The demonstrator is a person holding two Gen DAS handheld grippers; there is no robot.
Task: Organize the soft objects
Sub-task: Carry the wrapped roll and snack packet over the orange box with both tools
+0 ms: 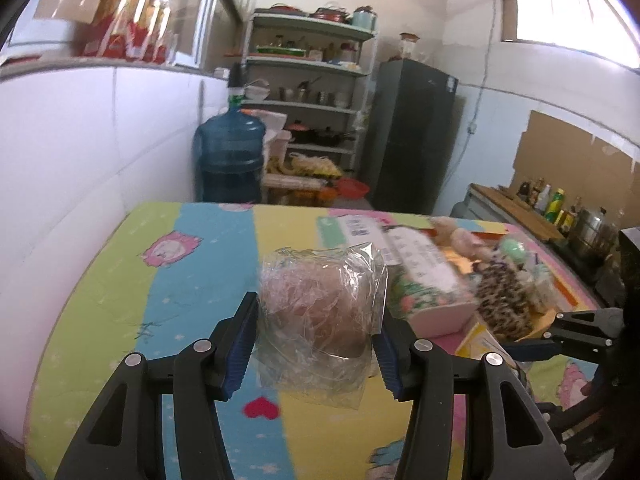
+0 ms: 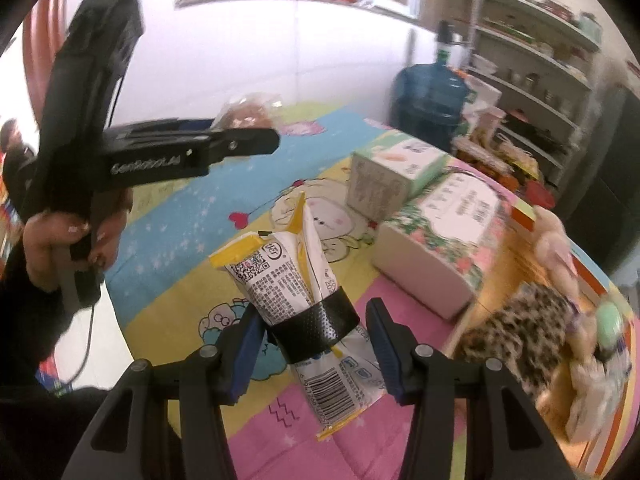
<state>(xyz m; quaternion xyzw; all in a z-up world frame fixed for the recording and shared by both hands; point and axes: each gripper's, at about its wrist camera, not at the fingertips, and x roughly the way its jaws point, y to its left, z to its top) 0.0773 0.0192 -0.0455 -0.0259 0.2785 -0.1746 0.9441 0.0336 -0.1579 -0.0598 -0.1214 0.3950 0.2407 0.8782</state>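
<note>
My left gripper (image 1: 316, 344) is shut on a bread bun in a clear plastic bag (image 1: 320, 312) and holds it above the colourful cartoon mat (image 1: 180, 280). It also shows in the right wrist view (image 2: 248, 136), raised at the upper left with the bun (image 2: 248, 114) behind its fingers. My right gripper (image 2: 312, 344) stands open around a white and yellow snack packet (image 2: 296, 280) with a black band, which lies on the mat (image 2: 192, 208); the pads sit either side without clearly touching it.
Two tissue boxes (image 2: 436, 236) stand on the mat beside a leopard-print soft thing (image 2: 516, 328) and plush toys (image 2: 556, 248). A blue water bottle (image 1: 230, 152), shelves (image 1: 308, 80) and a dark fridge (image 1: 412, 136) stand beyond the table.
</note>
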